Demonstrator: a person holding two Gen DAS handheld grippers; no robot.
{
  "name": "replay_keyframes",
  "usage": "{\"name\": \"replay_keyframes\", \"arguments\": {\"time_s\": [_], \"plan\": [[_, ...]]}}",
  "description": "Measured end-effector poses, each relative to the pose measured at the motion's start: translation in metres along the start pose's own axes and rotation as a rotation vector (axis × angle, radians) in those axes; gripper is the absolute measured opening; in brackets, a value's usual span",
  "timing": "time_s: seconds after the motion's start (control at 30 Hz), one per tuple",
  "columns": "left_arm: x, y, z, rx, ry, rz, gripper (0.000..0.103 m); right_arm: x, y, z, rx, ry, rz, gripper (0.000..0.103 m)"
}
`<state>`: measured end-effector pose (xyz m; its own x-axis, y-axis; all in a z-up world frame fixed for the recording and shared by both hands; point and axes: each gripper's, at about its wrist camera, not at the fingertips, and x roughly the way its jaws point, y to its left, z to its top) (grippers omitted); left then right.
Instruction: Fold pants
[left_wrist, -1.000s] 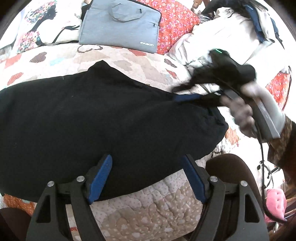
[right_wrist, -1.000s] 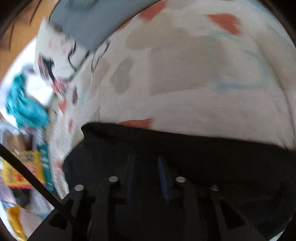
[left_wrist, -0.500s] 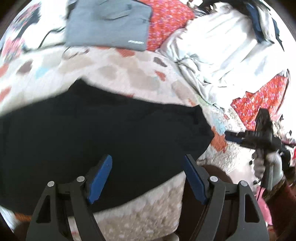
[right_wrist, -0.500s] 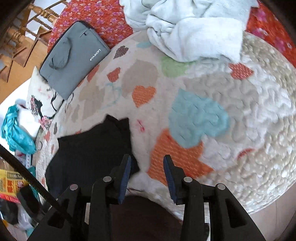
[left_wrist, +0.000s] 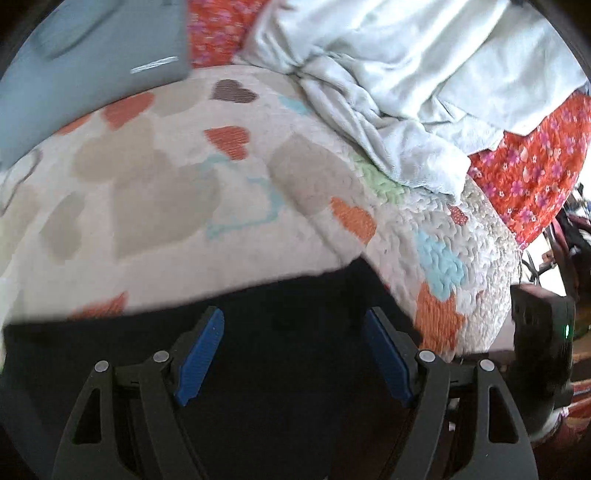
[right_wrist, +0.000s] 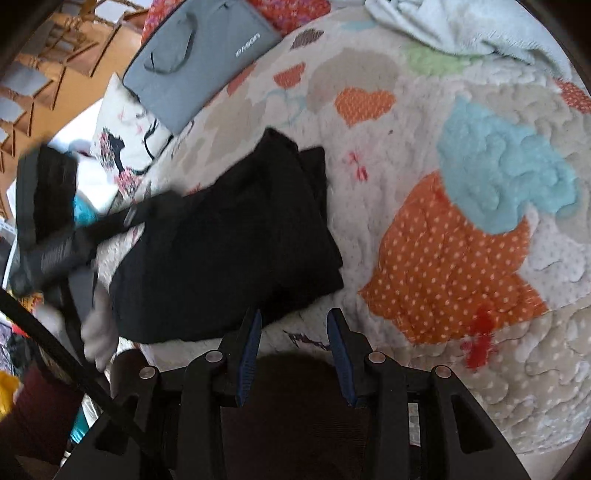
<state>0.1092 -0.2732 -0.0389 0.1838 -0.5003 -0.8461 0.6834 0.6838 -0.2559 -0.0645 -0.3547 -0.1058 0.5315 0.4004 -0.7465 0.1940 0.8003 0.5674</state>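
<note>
The black pants (right_wrist: 229, 251) lie folded into a short, thick bundle on the heart-patterned quilt (right_wrist: 461, 258). In the left wrist view they fill the lower half (left_wrist: 288, 369). My left gripper (left_wrist: 293, 317) hovers over them, wide open, its blue pads (left_wrist: 199, 354) apart from the cloth. In the right wrist view its blurred black body (right_wrist: 48, 206) is at the bundle's left end. My right gripper (right_wrist: 294, 314) stands part open at the bed's near edge, just right of the bundle's corner, with nothing between its fingers.
A grey laptop bag (right_wrist: 199, 59) lies at the back of the bed beside a printed pillow (right_wrist: 122, 147). A crumpled pale blanket (left_wrist: 406, 74) and red floral fabric (left_wrist: 535, 173) lie at the back right. A dark brown knee (right_wrist: 295, 398) shows below the right gripper.
The right gripper let go of the pants, opened and drew back to the bed's near edge. The left gripper swept right along the pants, staying open.
</note>
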Motion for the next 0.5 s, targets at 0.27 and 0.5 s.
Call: {"name": "replay_keyframes", "arguments": {"time_s": [0.27,0.5], "plan": [[0.072,-0.039,0.033,0.200,0.145,-0.027,0.077,0.021,-0.007,0.012,0.041,-0.030,0.052,0.042],[0.089,-0.071,0.030,0.345,0.185,-0.004,0.038,0.026,0.000,0.019,0.016,-0.048,0.030,0.038]]}}
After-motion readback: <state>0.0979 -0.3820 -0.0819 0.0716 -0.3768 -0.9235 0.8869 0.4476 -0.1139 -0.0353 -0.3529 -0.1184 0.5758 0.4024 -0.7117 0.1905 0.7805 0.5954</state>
